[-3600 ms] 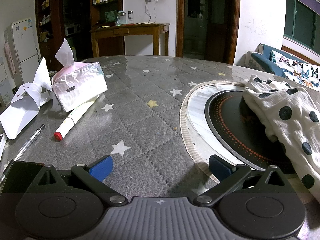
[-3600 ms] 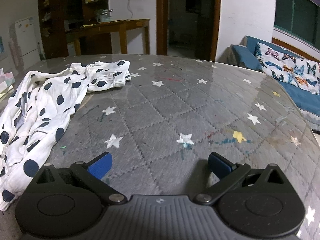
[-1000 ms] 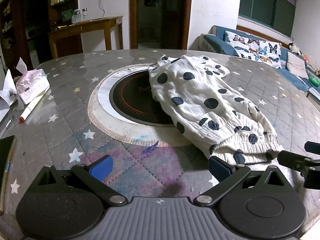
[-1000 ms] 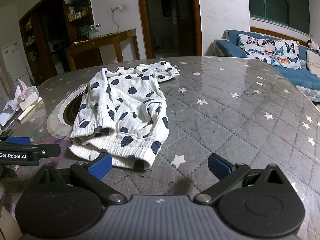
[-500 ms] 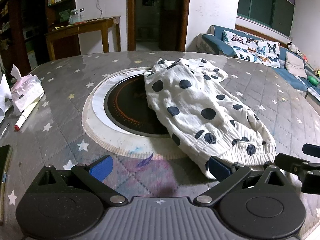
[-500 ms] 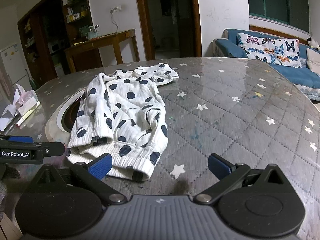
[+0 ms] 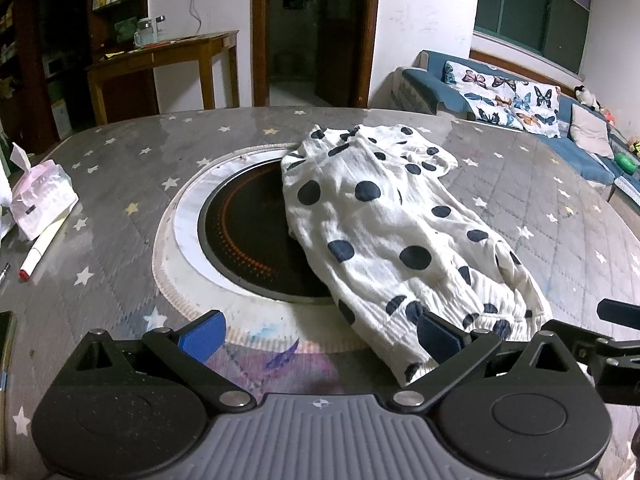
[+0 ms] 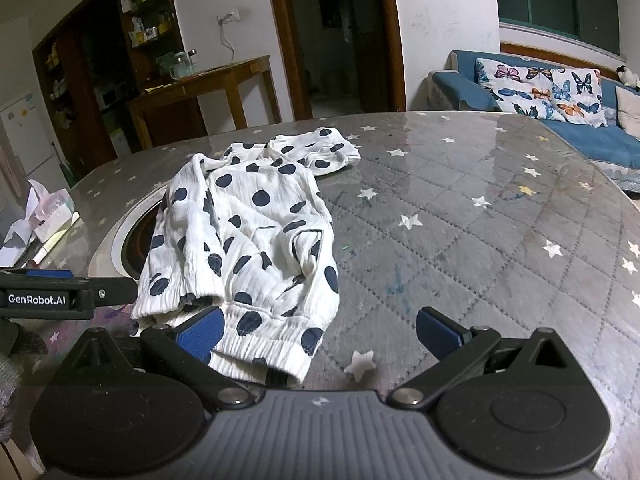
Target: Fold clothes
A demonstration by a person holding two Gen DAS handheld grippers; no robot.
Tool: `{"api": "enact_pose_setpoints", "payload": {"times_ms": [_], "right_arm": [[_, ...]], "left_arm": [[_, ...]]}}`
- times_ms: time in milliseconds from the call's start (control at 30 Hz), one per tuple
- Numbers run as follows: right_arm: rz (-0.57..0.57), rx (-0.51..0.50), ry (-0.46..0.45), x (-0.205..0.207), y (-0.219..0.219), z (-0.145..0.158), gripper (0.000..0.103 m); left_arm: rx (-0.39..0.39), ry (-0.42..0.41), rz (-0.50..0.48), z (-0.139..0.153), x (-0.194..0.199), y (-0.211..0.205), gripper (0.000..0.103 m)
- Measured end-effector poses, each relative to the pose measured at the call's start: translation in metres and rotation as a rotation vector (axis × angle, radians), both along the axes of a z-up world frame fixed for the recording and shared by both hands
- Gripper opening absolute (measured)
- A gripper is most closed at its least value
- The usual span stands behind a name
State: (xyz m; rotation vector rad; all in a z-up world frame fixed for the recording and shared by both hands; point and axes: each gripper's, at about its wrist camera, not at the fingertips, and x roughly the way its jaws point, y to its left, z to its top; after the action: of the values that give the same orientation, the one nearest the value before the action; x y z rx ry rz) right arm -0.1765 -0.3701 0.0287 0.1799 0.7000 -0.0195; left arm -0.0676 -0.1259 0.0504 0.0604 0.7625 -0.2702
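We see a white polka-dot garment lying crumpled on the star-patterned table, partly draped over the round black hotplate set in the tabletop. Our left gripper is spread wide and grips nothing, its right finger just at the garment's elastic hem. Our right gripper is likewise wide apart and empty, its left finger over the same hem. A tissue pack and a marker sit at the far left.
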Motion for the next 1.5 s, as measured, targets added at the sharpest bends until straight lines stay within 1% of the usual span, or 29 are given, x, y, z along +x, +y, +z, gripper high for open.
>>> {"api": "enact_pose_setpoints", "payload": {"times_ms": [200,267,400,467,500,567,600,667,733,833,900,933,967,1000,1033,1100,1133,1200,1267,1300,1367,1500], "right_arm": [[0.002,0.004,0.012,0.007,-0.004,-0.002,0.102],[0.004,0.003,0.018,0.01,-0.006,-0.003,0.098],[0.018,0.006,0.026,0.015,-0.009,-0.003,0.095],[0.024,0.009,0.029,0.019,-0.011,-0.004,0.09],[0.027,0.01,0.03,0.02,-0.012,-0.005,0.089],[0.035,0.015,0.037,0.024,-0.014,-0.006,0.083],[0.038,0.017,0.04,0.026,-0.015,-0.008,0.081],[0.038,0.027,0.048,0.029,-0.018,-0.01,0.073],[0.04,0.047,0.054,0.031,-0.021,-0.012,0.069],[0.048,0.054,0.056,0.032,-0.022,-0.013,0.063],[0.058,0.053,0.058,0.033,-0.02,-0.014,0.06],[0.063,0.056,0.059,0.034,-0.02,-0.015,0.059],[0.066,0.057,0.061,0.034,-0.02,-0.015,0.057],[0.07,0.058,0.064,0.034,-0.019,-0.016,0.055],[0.077,0.06,0.069,0.035,-0.019,-0.017,0.053],[0.087,0.063,0.076,0.036,-0.018,-0.019,0.047],[0.094,0.063,0.075,0.036,-0.018,-0.019,0.043],[0.105,0.075,0.074,0.035,-0.019,-0.019,0.033],[0.127,0.096,0.075,0.034,-0.019,-0.018,0.021],[0.132,0.099,0.076,0.034,-0.019,-0.018,0.017],[0.143,0.1,0.075,0.031,-0.018,-0.016,0.013],[0.166,0.102,0.057,0.024,-0.019,-0.007,0.01]], "left_arm": [[-0.012,-0.017,-0.012,0.007,0.008,-0.003,0.103],[-0.017,-0.027,-0.017,0.011,0.011,-0.005,0.103],[-0.023,-0.043,-0.037,0.018,0.017,-0.012,0.103],[-0.025,-0.046,-0.052,0.02,0.019,-0.018,0.103],[-0.028,-0.046,-0.06,0.021,0.021,-0.022,0.103],[-0.035,-0.039,-0.077,0.021,0.026,-0.028,0.102],[-0.04,-0.032,-0.085,0.021,0.029,-0.032,0.101],[-0.053,-0.017,-0.103,0.021,0.035,-0.039,0.097],[-0.042,-0.003,-0.112,0.019,0.04,-0.047,0.094],[-0.011,0.012,-0.116,0.015,0.046,-0.057,0.087],[0.01,0.035,-0.117,0.01,0.052,-0.062,0.075],[0.019,0.047,-0.117,0.007,0.054,-0.064,0.072],[0.026,0.06,-0.117,0.003,0.056,-0.064,0.064],[0.03,0.074,-0.118,0.0,0.058,-0.064,0.053],[0.028,0.089,-0.117,-0.003,0.061,-0.063,0.049],[0.02,0.114,-0.112,-0.008,0.065,-0.058,0.032],[0.014,0.123,-0.109,-0.01,0.067,-0.055,0.027],[-0.006,0.136,-0.107,-0.012,0.068,-0.047,0.016],[-0.036,0.139,-0.11,-0.011,0.068,-0.037,0.009],[-0.046,0.137,-0.109,-0.01,0.067,-0.033,0.007],[-0.067,0.133,-0.104,-0.007,0.065,-0.022,0.004],[-0.124,0.13,-0.093,0.005,0.059,0.002,0.003]]}}
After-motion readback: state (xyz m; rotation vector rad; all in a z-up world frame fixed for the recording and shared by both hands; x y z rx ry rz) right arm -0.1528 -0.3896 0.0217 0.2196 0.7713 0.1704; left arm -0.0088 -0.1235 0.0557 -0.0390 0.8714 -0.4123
